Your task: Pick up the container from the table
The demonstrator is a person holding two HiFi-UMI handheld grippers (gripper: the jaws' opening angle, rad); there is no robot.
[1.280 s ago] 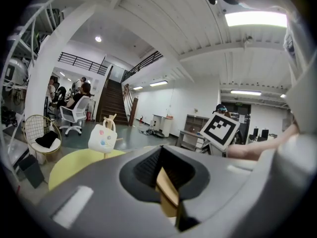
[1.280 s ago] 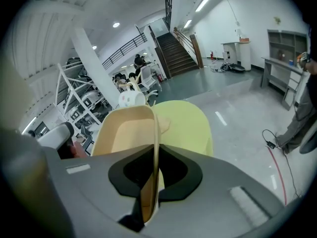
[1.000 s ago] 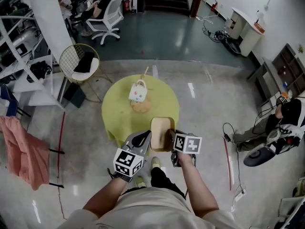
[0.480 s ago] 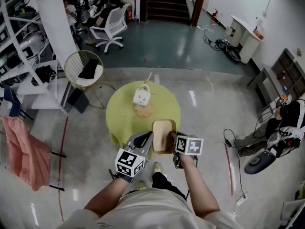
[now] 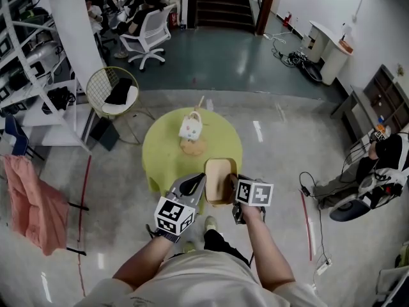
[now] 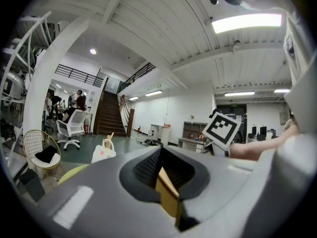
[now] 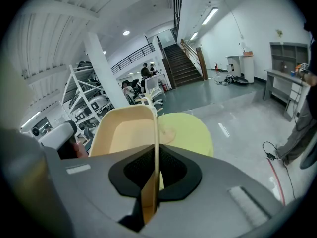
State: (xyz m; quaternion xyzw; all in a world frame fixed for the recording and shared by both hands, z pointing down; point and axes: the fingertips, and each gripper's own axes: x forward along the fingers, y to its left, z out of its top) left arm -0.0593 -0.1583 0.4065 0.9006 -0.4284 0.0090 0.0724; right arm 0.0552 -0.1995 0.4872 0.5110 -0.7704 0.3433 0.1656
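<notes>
A small white bag [image 5: 190, 128] stands just beside a tan disc [image 5: 192, 148]. To the left, a gold wire chair [image 5: 96, 82] holds a black cloth [image 5: 119, 92]. A white office chair [image 5: 150, 36] sits farther off. Pink cloth [image 5: 30, 203] hangs at the left, and stairs [image 5: 220, 2] rise beyond.

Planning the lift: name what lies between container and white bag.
Head view: a flat brown disc by the bag; otherwise bare table up to the container.

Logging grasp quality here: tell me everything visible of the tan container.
The container is a shallow, open-topped rectangular tub, pale tan, plastic-looking, with nothing seen inside. It is at the near edge of the round yellow-green table; whether lifted is unclear. The left gripper has tongs shut on the left wall, the right gripper on the right wall.
</notes>
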